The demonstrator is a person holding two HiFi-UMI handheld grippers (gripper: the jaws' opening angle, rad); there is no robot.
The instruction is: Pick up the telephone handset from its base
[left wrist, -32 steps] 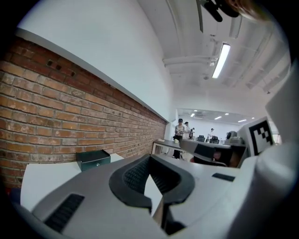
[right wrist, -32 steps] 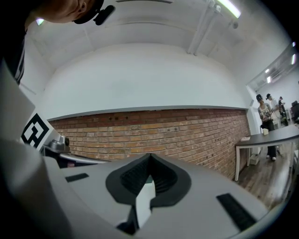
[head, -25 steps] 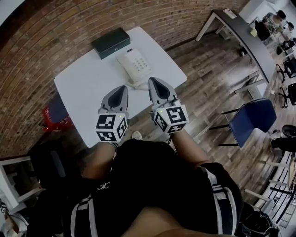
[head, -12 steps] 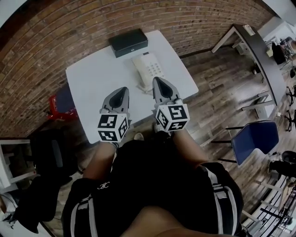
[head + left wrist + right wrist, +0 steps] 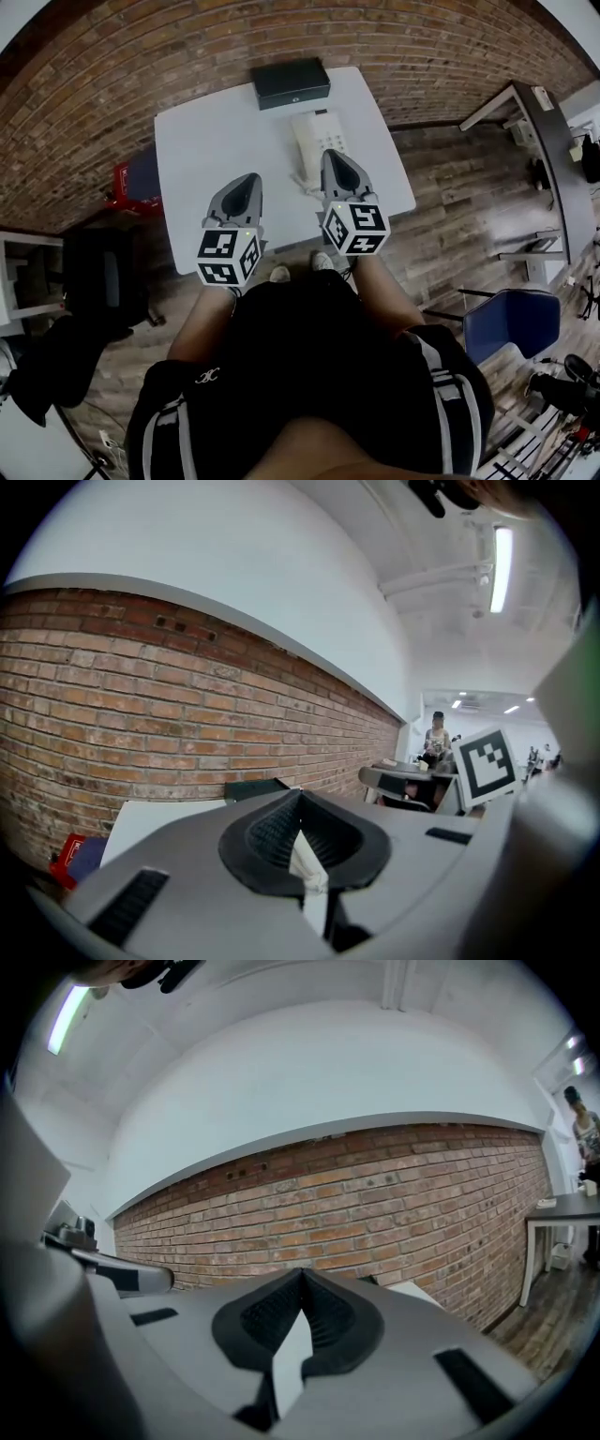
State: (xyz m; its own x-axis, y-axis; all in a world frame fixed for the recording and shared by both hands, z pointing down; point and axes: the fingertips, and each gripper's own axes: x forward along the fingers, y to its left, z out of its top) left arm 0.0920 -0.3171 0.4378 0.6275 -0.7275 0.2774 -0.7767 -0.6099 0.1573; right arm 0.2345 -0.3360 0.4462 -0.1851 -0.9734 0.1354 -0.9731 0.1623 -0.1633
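A white telephone (image 5: 317,138) with its handset resting on the base stands on the white table (image 5: 206,150), right of the middle. A cord (image 5: 302,184) trails off the phone's near end. In the head view my right gripper (image 5: 331,155) is shut and empty, and its tips overlap the phone's near right corner; I cannot tell if they touch. My left gripper (image 5: 250,178) is also shut and empty, over the table to the left of the phone. Each gripper view shows that gripper's jaws closed together, the left (image 5: 298,796) and the right (image 5: 302,1276), with no phone in sight.
A black box (image 5: 291,82) lies at the table's far edge, just beyond the phone, against the brick wall (image 5: 112,56). A red item (image 5: 122,176) sits on the floor left of the table, with a blue chair (image 5: 502,323) and a grey desk (image 5: 553,131) to the right.
Both grippers have moved forward over the table's near edge. The right one now overlaps the phone's near corner. Both have stayed shut.
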